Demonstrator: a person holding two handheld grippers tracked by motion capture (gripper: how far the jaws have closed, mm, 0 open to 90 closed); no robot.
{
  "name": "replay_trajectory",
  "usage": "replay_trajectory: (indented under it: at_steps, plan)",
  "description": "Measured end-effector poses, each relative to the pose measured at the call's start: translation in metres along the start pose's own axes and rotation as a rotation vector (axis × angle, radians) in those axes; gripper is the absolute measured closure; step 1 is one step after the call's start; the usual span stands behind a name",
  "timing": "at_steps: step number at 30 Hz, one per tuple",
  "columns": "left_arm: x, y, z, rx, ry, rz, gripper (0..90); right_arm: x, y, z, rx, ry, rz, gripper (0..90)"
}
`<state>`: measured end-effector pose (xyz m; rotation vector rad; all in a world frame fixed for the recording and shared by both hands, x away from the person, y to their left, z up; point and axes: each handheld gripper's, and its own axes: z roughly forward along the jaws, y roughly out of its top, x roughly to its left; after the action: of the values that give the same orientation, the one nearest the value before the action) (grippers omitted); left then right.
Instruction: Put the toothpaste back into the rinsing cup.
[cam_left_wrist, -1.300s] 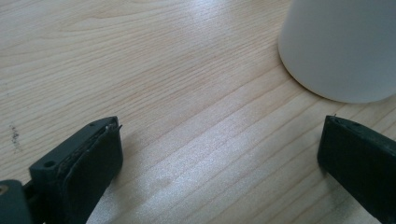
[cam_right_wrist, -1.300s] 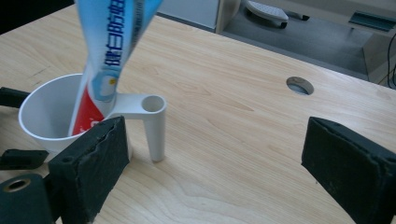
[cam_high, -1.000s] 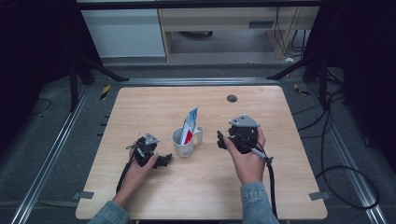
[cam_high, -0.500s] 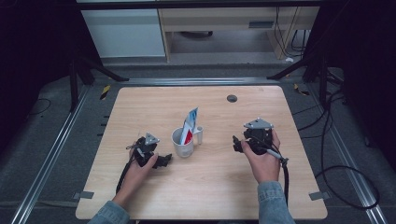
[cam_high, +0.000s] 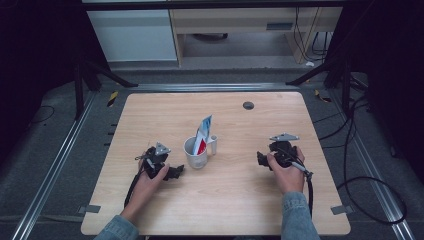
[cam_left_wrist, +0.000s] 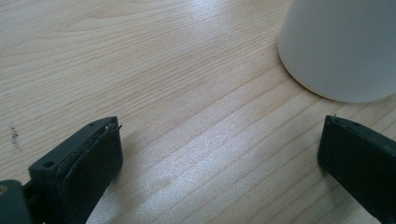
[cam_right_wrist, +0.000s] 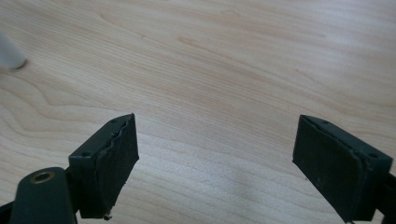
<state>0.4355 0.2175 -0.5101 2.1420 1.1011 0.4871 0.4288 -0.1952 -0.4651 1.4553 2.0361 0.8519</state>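
left gripper (cam_high: 176, 173) low (jaws apart), right gripper (cam_high: 261, 160) likewise

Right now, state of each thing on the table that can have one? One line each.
Left gripper: open, empty, low over the table beside the mug.
Right gripper: open, empty, over bare wood.
White mug: upright, holding a tube.
Tube: standing in the mug, leaning, top sticking out.
Table: flat, light wood.

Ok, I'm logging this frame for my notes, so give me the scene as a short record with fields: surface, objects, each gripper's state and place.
surface: light wooden table
object: white ceramic mug, upright near the table's middle
contents: white, blue and red tube standing in the mug
left gripper: open, empty, beside the mug
right gripper: open, empty, apart from the mug on bare wood
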Motion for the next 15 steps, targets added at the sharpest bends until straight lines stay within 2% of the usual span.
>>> replay_trajectory:
  at_steps: [7, 10, 15]
  plan:
    - [0.0, 0.0, 0.0, 0.0, 0.0, 0.0, 0.0, -0.008, -0.005, 0.021, 0.044, -0.011, 0.033, 13.9]
    - [0.0, 0.0, 0.0, 0.0, 0.0, 0.0, 0.0, -0.012, -0.006, 0.029, 0.048, -0.006, 0.066, 13.7]
    - [0.0, 0.0, 0.0, 0.0, 0.0, 0.0, 0.0, -0.016, -0.009, 0.038, 0.054, -0.01, 0.094, 12.8]
